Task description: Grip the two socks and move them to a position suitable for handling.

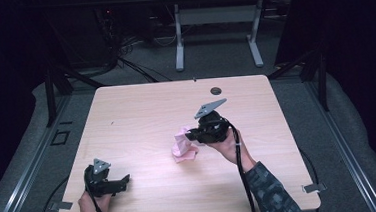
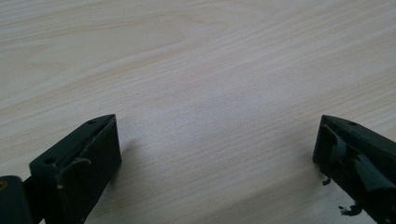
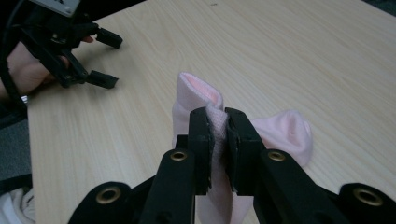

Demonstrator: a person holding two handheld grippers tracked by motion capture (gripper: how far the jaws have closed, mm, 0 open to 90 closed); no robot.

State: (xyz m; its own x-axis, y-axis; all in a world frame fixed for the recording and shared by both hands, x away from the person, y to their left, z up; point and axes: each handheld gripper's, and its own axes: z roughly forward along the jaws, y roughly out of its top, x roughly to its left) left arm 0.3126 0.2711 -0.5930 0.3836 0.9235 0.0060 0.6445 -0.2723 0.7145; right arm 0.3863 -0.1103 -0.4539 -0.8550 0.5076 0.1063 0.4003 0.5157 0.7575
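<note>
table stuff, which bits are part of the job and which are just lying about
In the job:
pink sock, pinched in the right gripper
left gripper, open, resting near the table edge

Lying about:
second table behind
cables on the floor

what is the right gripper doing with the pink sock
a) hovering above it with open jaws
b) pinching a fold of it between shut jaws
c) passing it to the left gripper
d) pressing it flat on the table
b: in the right gripper view the right gripper has its jaws clamped on a fold of the pink sock, while the left gripper sits apart near the table edge, jaws open.
</note>
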